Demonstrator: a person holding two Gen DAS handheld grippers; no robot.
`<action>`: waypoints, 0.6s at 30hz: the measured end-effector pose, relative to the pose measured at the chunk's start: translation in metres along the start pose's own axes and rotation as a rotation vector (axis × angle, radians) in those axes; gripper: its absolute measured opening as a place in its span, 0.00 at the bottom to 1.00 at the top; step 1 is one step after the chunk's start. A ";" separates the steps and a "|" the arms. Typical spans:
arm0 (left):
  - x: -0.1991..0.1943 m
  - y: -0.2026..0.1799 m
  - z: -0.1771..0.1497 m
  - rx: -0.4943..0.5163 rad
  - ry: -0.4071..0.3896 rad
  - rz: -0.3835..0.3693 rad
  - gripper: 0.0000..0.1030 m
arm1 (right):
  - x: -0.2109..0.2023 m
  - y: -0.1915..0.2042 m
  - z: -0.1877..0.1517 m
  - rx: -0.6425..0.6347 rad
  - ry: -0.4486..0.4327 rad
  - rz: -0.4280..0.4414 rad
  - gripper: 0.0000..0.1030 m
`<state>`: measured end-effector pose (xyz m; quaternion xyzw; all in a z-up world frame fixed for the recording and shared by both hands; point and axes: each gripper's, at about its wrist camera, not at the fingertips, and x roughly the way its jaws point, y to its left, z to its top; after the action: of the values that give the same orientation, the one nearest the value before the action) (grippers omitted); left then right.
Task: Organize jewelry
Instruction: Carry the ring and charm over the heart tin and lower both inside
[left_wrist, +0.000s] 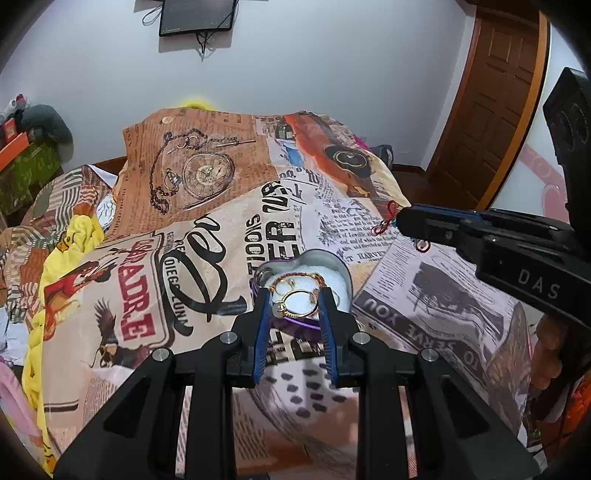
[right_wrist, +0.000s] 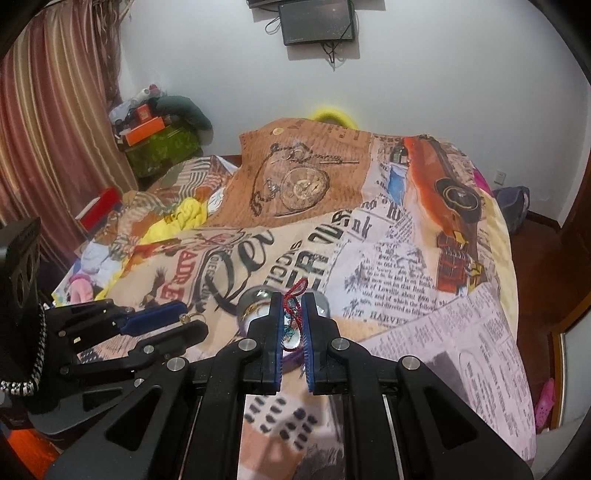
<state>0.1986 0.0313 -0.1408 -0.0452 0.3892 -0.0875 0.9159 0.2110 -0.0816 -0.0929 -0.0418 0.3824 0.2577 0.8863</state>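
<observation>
Both grippers carry jewelry over the heart tin (left_wrist: 341, 271).
Left gripper (left_wrist: 295, 306) pinches a gold bangle (left_wrist: 297, 304) in narrow jaws; right gripper (right_wrist: 293, 314), fully closed, nips a red cord (right_wrist: 293, 295), which could snag on the pads.

Left gripper (left_wrist: 295, 299) partly closed, tilted down; right gripper (right_wrist: 293, 306) clamped shut, tilted down

White wall (left_wrist: 332, 74), wooden door (left_wrist: 495, 92), striped curtain (right_wrist: 55, 110).
</observation>
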 end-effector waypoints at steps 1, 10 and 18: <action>0.004 0.002 0.002 -0.003 0.002 -0.001 0.24 | 0.003 -0.002 0.002 0.003 0.000 0.002 0.08; 0.039 0.006 0.011 0.011 0.036 -0.009 0.24 | 0.035 -0.010 0.008 0.009 0.043 0.021 0.08; 0.065 0.007 0.008 0.006 0.073 -0.024 0.24 | 0.068 -0.016 0.000 0.025 0.127 0.054 0.08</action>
<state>0.2491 0.0257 -0.1819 -0.0439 0.4213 -0.1013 0.9002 0.2580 -0.0667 -0.1430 -0.0365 0.4422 0.2734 0.8535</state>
